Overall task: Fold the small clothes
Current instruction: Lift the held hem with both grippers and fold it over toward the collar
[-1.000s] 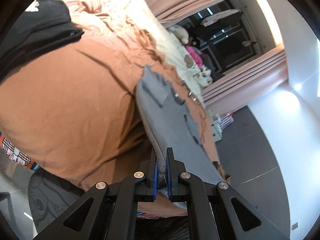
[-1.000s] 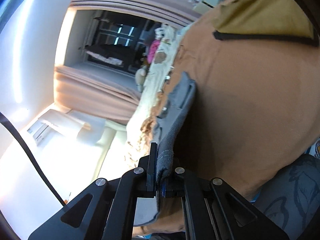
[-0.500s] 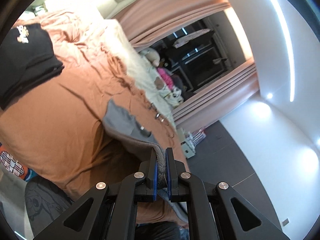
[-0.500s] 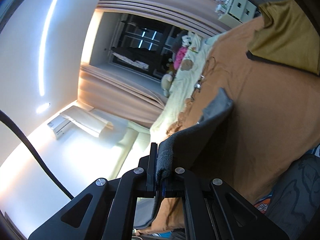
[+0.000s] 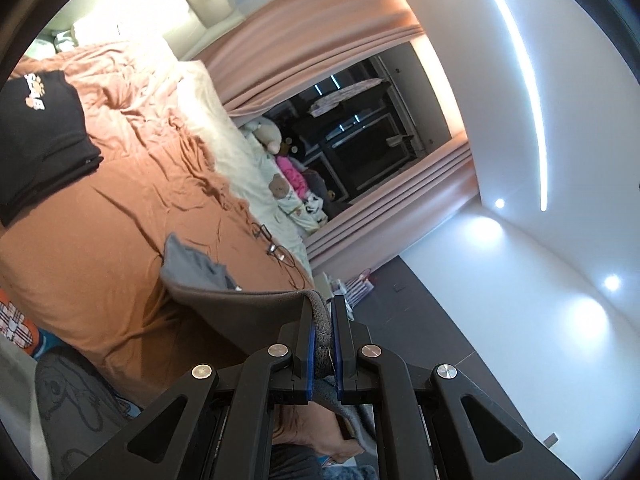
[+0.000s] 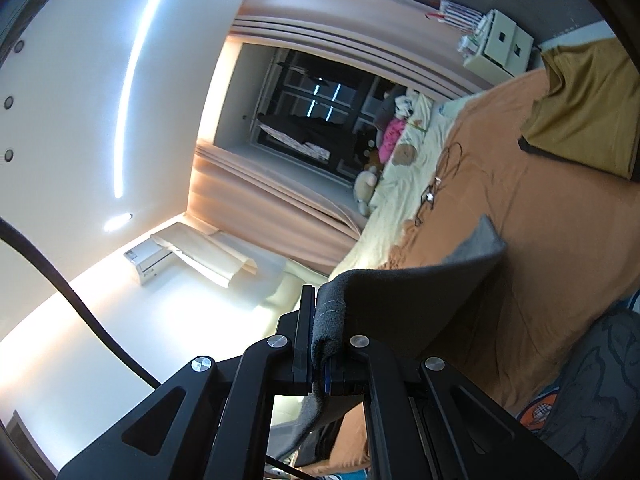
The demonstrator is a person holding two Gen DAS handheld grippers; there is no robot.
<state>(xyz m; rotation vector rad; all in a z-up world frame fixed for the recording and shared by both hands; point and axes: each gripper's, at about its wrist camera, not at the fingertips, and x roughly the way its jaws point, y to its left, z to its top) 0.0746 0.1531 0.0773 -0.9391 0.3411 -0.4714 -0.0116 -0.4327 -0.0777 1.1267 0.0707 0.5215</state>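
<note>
While your left gripper (image 5: 323,334) pinches one thick edge of the grey garment (image 5: 240,308), your right gripper (image 6: 325,338) clamps another edge of it (image 6: 404,300). Both jaws are nearly closed on the cloth. The garment hangs lifted between them, its far end drooping to the orange bedsheet (image 5: 100,248). A folded black shirt (image 5: 40,132) lies farther back; a mustard one (image 6: 588,112) lies off to your right.

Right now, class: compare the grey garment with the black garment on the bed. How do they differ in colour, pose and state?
The grey garment is plain grey; the black garment carries a printed logo. The grey one is lifted, pinched by the left gripper and right gripper, its far end resting on the orange sheet; the black one lies folded flat, untouched. Both are small clothes on the same bed.
</note>
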